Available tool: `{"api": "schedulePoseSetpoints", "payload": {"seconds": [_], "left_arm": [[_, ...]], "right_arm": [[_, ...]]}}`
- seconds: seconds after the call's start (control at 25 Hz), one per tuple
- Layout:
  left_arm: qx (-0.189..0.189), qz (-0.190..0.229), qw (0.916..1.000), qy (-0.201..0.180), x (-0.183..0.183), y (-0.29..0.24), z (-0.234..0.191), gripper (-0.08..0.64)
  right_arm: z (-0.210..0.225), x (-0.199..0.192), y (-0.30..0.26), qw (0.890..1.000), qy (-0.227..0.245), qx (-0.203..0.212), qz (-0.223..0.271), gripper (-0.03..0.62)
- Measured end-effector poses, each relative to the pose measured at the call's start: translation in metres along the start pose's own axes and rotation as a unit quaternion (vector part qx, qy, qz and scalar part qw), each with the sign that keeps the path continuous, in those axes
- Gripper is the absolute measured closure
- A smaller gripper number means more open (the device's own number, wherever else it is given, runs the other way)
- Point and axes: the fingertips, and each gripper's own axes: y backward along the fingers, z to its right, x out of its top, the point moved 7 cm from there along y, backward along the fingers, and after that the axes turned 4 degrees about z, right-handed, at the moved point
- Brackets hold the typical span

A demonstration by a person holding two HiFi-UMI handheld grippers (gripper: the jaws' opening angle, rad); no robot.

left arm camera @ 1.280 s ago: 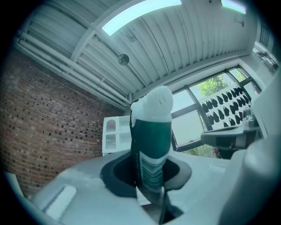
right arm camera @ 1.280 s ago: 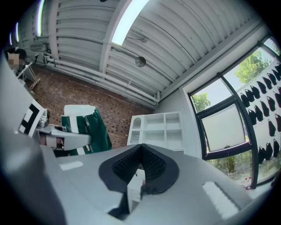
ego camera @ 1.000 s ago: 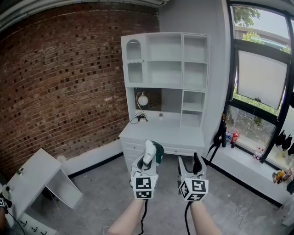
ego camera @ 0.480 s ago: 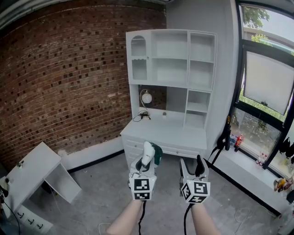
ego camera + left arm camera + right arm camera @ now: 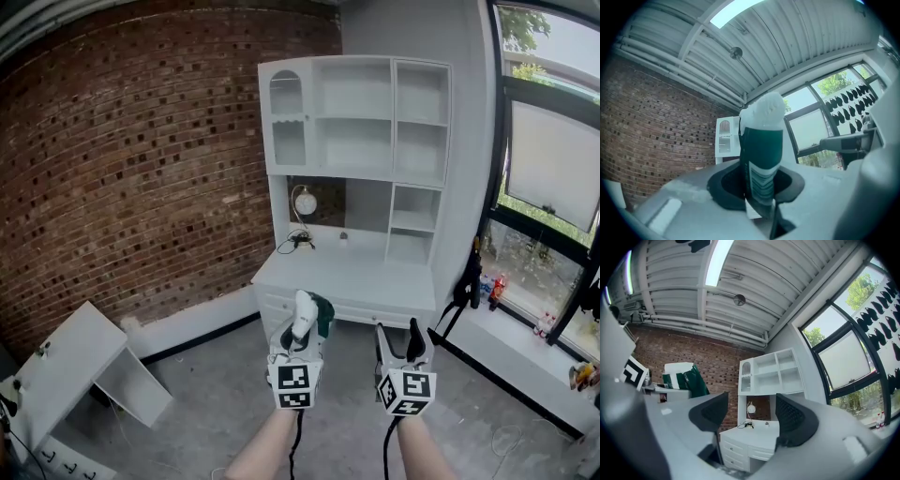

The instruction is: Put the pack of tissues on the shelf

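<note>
Pinches the pack of tissues [image 5: 321, 313] in left gripper [image 5: 302, 323], lower centre; holds right gripper [image 5: 397, 339] spread, empty; faces shelf [image 5: 356, 117] at upper centre, perhaps a lamp [image 5: 303, 200] beneath

the pack of tissues [image 5: 761, 154] is wrapped in smooth, glossy plastic film. the wall [image 5: 141, 169] is built of rough, matt brick. the shelf [image 5: 356, 122] is coated in smooth white paint. the floor [image 5: 206, 394] is laid in matt, mottled concrete. the ceiling [image 5: 740, 282] is clad in ribbed sheet metal.
</note>
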Motion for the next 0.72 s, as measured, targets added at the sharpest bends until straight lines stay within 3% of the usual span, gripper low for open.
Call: {"api": "schedulePoseSetpoints", "payload": {"seconds": [0.4,0.72], "left_arm": [[-0.038,0.029,0.9988,-0.006,-0.005,-0.069,-0.063,0.459],[-0.056,0.021,0.9982,0.000,-0.028,-0.098,-0.101,0.459]], "right_arm": [[-0.028,-0.013,-0.078,0.999,0.008,-0.031,0.016,0.282],[-0.047,-0.032,-0.111,0.999,0.015,-0.046,0.008,0.282]]}}
